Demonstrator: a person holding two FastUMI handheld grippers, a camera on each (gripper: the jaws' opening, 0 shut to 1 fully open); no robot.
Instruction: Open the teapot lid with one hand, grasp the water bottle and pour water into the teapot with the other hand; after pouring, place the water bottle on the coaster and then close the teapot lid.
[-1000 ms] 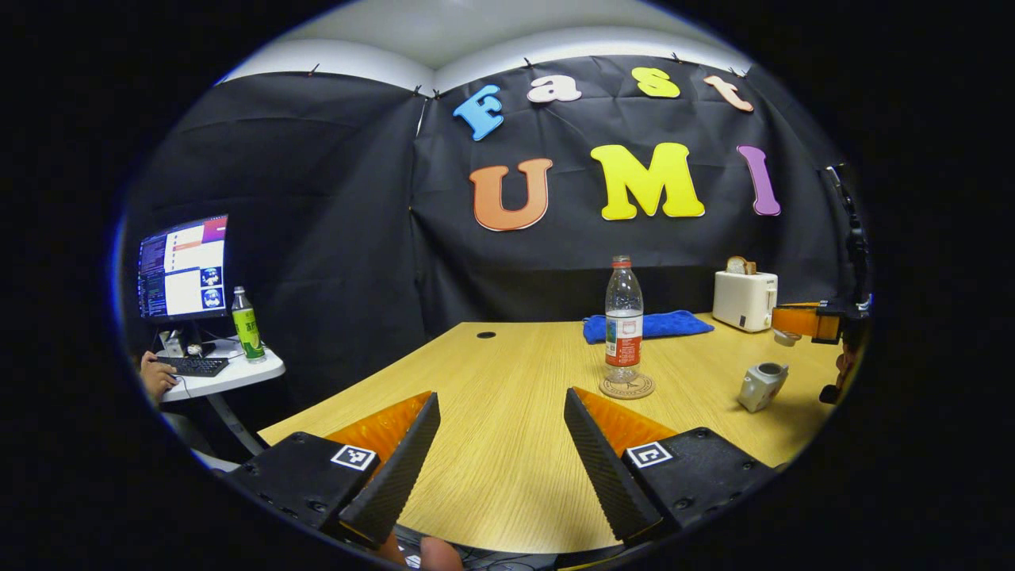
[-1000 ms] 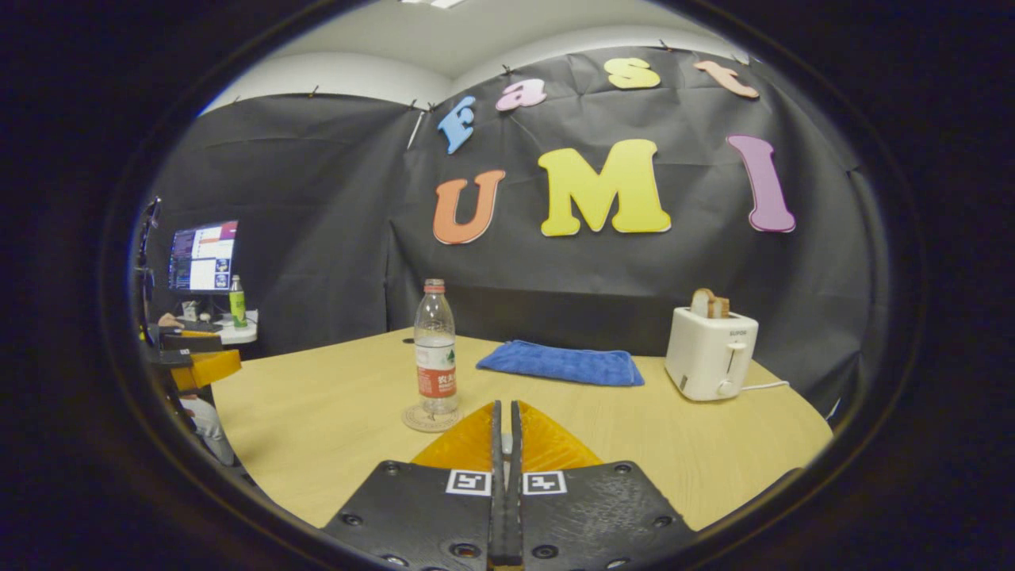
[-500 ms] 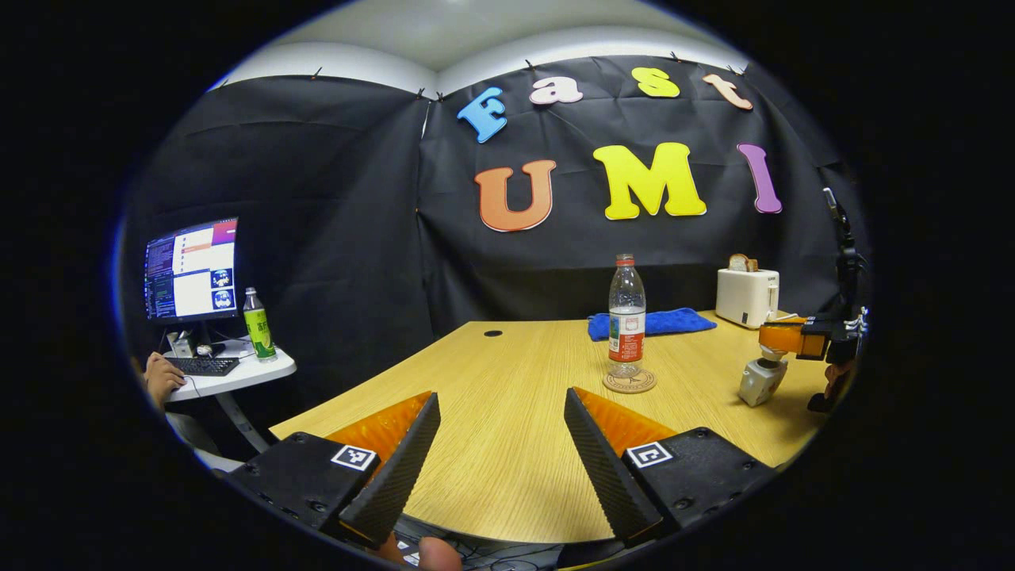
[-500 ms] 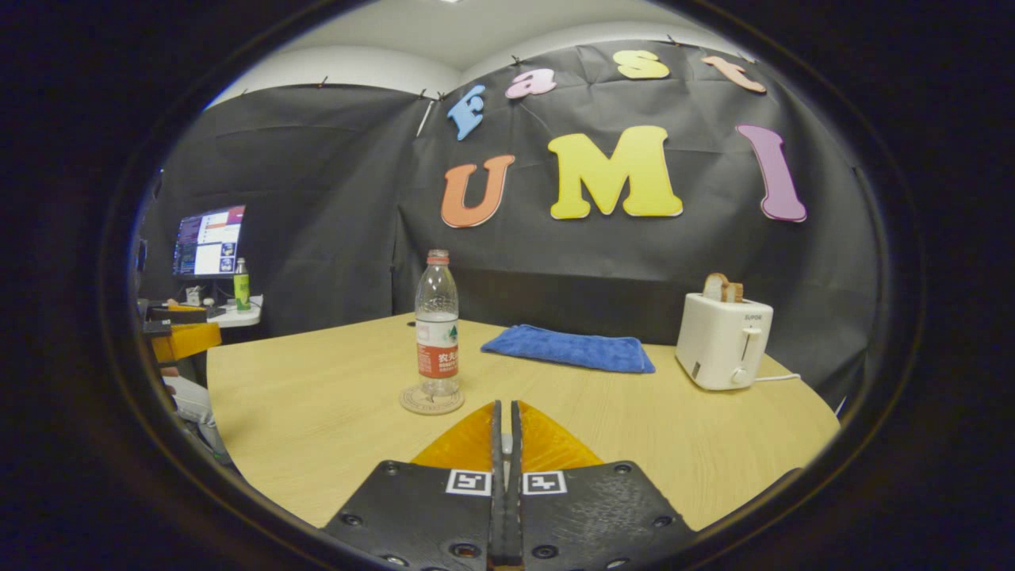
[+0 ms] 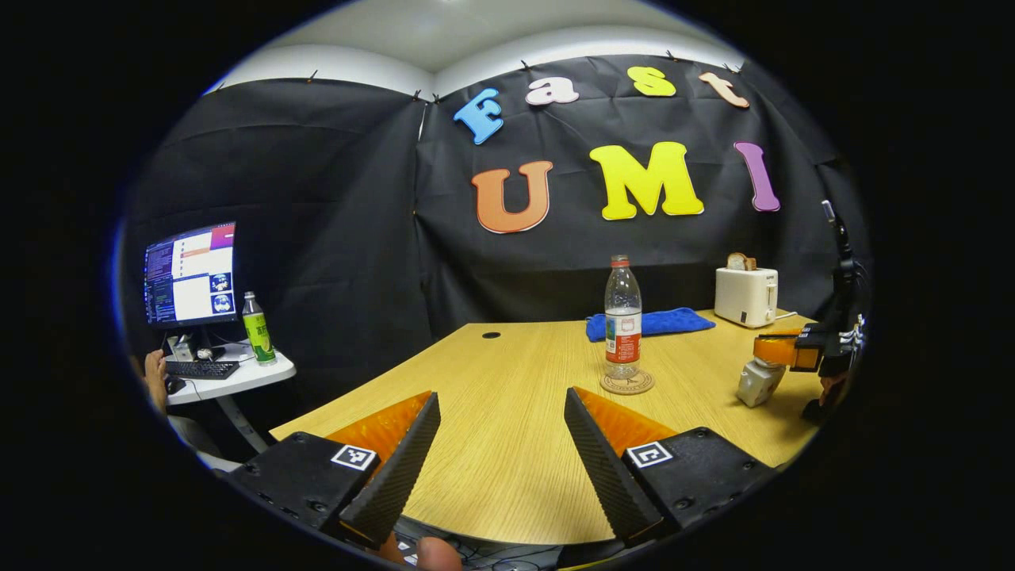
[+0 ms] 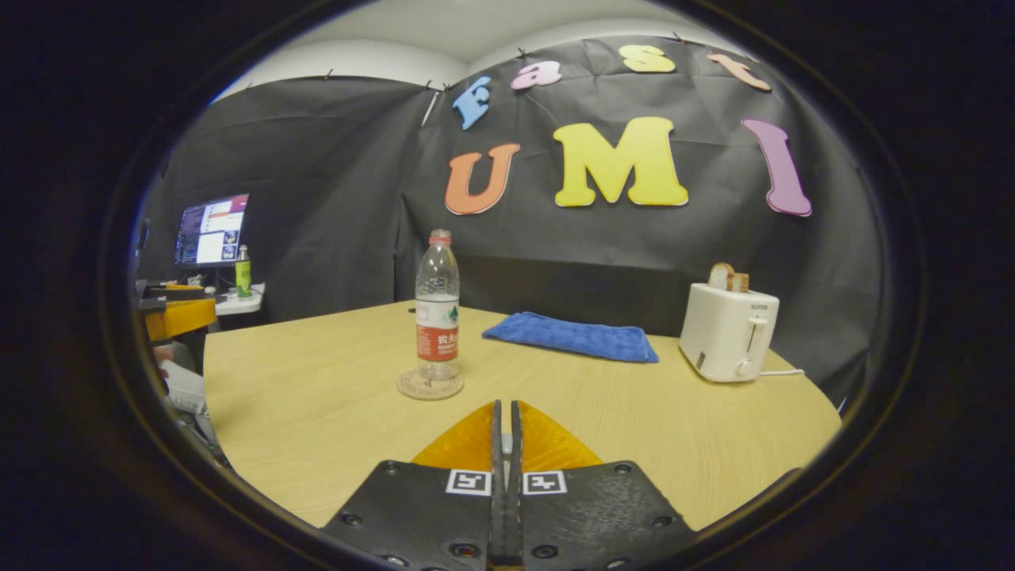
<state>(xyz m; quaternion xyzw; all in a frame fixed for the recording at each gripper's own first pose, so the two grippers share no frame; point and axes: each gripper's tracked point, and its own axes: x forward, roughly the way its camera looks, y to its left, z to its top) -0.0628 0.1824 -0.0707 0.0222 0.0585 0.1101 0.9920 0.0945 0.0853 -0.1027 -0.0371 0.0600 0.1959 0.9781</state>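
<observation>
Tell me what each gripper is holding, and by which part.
Left gripper is open, holding nothing. Right gripper is shut just above the teapot, apparently pinching the lid by its knob; the hold itself is hidden.

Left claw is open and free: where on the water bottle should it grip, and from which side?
Grip the water bottle at the labelled middle, where the body is straight-sided, not the narrowing neck. It stands upright on the coaster, so bring the open left claw in level from the near side, one finger on each side. The teapot to its right stands apart, so the approach looks clear.
</observation>
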